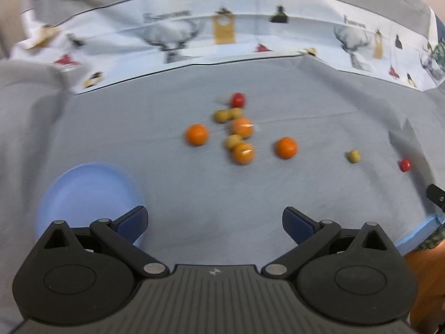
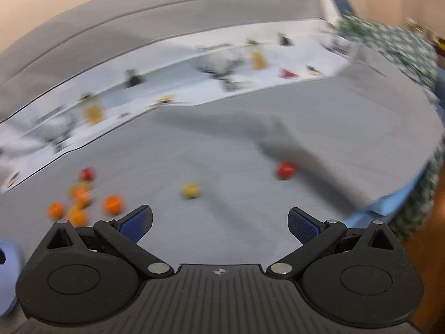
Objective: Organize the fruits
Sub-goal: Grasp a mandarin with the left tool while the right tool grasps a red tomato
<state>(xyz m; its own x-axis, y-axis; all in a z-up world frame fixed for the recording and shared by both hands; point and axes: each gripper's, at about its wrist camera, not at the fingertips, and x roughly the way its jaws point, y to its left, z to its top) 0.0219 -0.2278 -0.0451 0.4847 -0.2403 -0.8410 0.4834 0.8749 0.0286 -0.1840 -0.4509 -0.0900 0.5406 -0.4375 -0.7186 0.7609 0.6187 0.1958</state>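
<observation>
Since both tongs, left and right, gape empty above the tabletop, I judge the clustered oranges light, smooth and prone to roll, best pinched across their middles toward the plate.

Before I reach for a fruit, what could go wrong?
The round oranges in the tight cluster touch yellow fruits, so a wide-open left hand-held gripper may knock neighbours rolling. The stray red fruit sits near the table edge and could roll off if nudged.
</observation>
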